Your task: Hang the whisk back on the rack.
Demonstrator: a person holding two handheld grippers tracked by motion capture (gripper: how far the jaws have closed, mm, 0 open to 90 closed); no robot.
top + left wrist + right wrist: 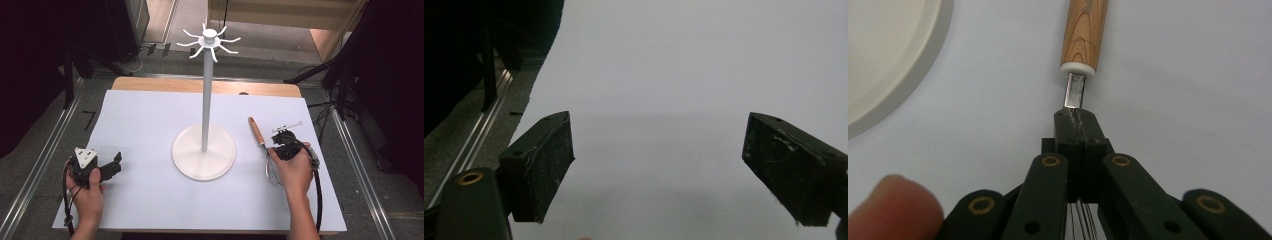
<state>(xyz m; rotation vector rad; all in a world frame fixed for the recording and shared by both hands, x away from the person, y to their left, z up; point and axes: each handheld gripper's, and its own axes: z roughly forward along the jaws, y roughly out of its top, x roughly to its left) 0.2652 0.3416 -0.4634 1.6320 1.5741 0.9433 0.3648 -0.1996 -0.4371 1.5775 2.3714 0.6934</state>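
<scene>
White hook stand (204, 150) upright at centre of white sheet (145, 120) covering wooden table (150, 83); round base flat, curved hooks ringing pole top.

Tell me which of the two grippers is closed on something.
The right gripper, shut on the wooden-handled wire whisk at its metal neck. The left gripper is wide open over bare white table.
</scene>
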